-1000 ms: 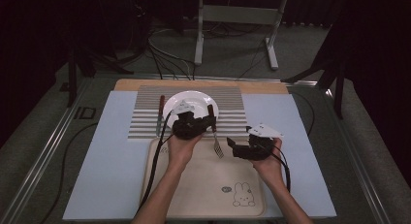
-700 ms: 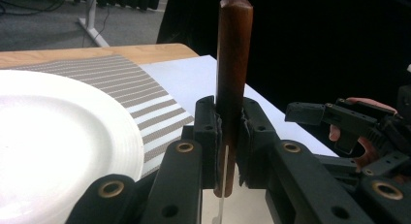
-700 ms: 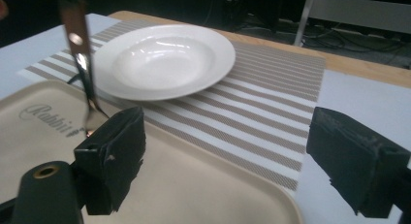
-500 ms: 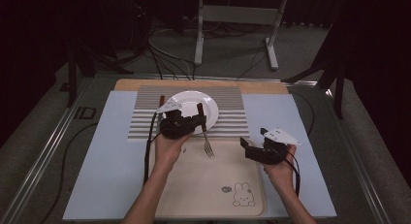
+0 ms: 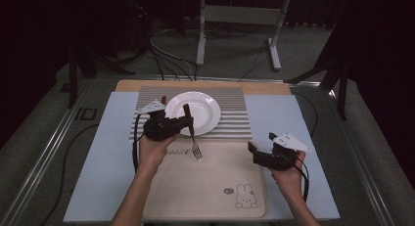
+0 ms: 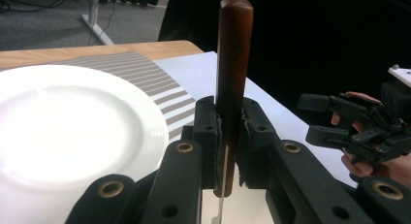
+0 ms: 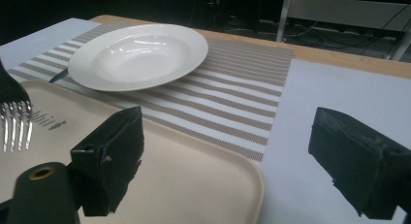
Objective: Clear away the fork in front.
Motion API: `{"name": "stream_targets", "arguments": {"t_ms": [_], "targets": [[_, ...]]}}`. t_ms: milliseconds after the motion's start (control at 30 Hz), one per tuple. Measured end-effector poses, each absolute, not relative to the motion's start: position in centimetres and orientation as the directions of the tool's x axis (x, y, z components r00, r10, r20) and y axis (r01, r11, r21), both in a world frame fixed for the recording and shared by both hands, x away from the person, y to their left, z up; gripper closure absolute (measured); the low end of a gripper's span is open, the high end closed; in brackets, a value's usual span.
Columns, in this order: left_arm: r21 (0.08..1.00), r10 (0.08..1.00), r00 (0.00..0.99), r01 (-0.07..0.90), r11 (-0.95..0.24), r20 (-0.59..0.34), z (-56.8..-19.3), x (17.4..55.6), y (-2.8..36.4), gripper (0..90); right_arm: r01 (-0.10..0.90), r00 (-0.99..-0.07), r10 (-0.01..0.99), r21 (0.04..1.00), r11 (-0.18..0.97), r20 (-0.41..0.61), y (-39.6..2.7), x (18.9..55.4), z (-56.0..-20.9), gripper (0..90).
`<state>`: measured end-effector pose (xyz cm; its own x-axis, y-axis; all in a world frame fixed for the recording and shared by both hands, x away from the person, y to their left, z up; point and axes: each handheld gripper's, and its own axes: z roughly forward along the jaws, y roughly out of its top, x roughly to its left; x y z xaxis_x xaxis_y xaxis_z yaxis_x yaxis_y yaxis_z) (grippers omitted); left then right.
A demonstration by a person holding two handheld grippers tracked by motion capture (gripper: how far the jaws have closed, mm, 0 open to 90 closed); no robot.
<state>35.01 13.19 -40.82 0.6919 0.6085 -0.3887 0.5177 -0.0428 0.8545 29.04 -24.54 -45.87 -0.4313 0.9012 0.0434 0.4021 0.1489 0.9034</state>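
Although the wooden-handled metal fork [image 5: 192,138] is plain enough from the high view, the left tool's own view cuts off its tines at the bottom edge, showing just the brown handle [image 6: 232,83] upright between the pads and a thin sliver of metal below. The right tool's view catches the fork's tines [image 7: 16,124] at its left edge, the rest being out of frame. The room behind the desk is dark, and little can be made out beyond cables and a grey metal stand [image 5: 238,28] on the floor.

A pale blue sheet [image 5: 105,162] covers the desk, with a wooden board [image 5: 264,87] at its far side. A brown-and-white striped placemat [image 5: 230,113] lies on these, and on it sits the round white ceramic plate [image 5: 195,111]. Nearer the person than the plate lies a cream tray [image 5: 205,187] with a small rabbit drawing in one corner.

The left tool [image 5: 185,119] is clenched on the fork's handle, holding the fork lifted, just beside the plate's near edge, the tines pointing down toward the tray's far edge. The left hand [image 5: 154,150] comes in from below. The right tool [image 5: 255,150] stands released, jaws wide with nothing between them, well to the right of the plate over the tray's right edge, held in the right hand [image 5: 288,174].
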Motion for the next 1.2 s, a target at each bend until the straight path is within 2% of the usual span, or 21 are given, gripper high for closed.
{"name": "stream_targets", "arguments": {"t_ms": [500, 1200], "targets": [[0.847, 0.620, 0.680, 0.529, -0.047, -0.391, -40.6, 33.8, 17.7, 80.7, 0.405, -0.418, 0.907, 0.903, 0.145, 0.041, -25.6, 27.6, -46.0, 12.9], [0.805, 0.604, 0.683, 0.583, -0.112, -0.410, -40.8, 30.4, 21.4, 80.6, 0.414, -0.393, 0.918, 0.901, 0.131, 0.047, -26.8, 26.0, -46.3, 12.9]]}}
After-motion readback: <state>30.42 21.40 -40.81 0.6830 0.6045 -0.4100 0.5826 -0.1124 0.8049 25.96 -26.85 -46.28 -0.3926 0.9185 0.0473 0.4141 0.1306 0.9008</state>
